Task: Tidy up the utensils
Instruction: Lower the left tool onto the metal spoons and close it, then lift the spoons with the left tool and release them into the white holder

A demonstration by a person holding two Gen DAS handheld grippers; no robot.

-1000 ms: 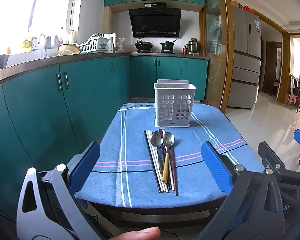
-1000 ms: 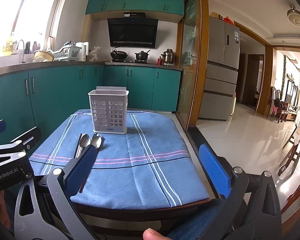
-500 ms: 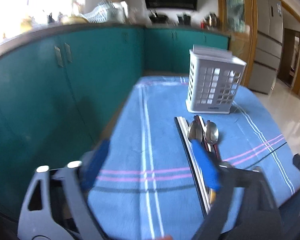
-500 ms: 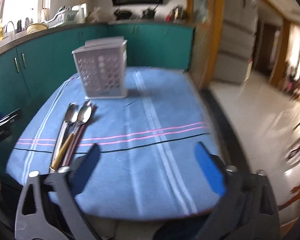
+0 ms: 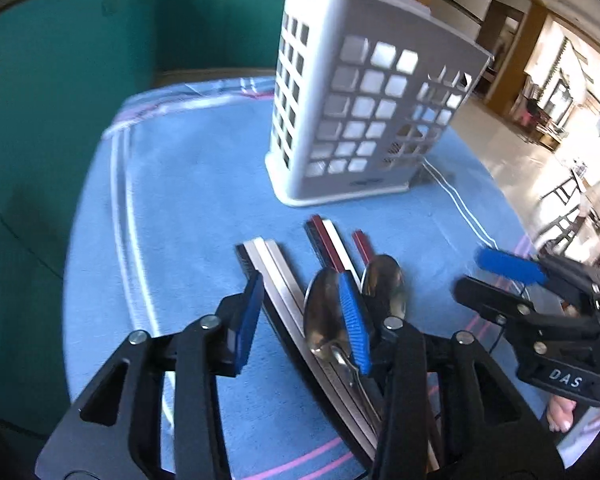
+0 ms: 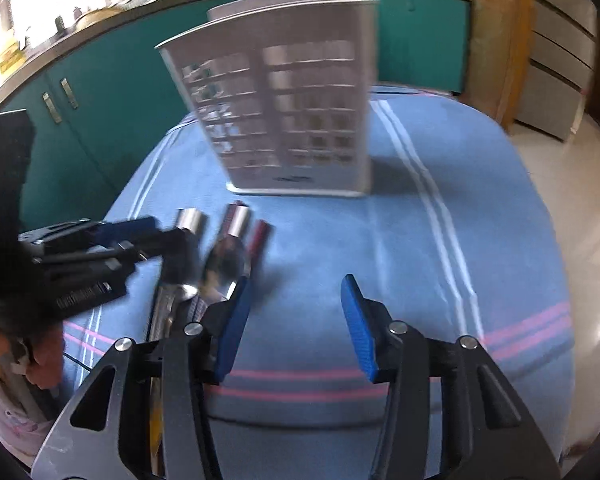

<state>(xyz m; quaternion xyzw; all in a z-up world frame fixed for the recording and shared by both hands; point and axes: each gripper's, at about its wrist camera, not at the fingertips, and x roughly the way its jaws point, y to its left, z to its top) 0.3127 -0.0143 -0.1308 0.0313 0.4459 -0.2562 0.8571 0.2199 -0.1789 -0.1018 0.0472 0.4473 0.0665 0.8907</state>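
A white perforated utensil basket stands upright on the blue striped cloth. In front of it lie several chopsticks side by side, and two metal spoons rest on them. My left gripper hovers low over this bundle with its jaws closing. The pale chopsticks and the edge of one spoon lie between its blue pads, which do not press on them. My right gripper is just right of the spoons, also closing, with only cloth between its pads.
Teal cabinets run along the table's left and far sides. A shiny tiled floor drops away past the table's right edge. A person's hand holds the left gripper at the near left. Bare cloth stretches to the right of the utensils.
Both grippers have swung forward and down from a level view of the kitchen to just above the table. Their jaws have narrowed. The left one now straddles the chopsticks.
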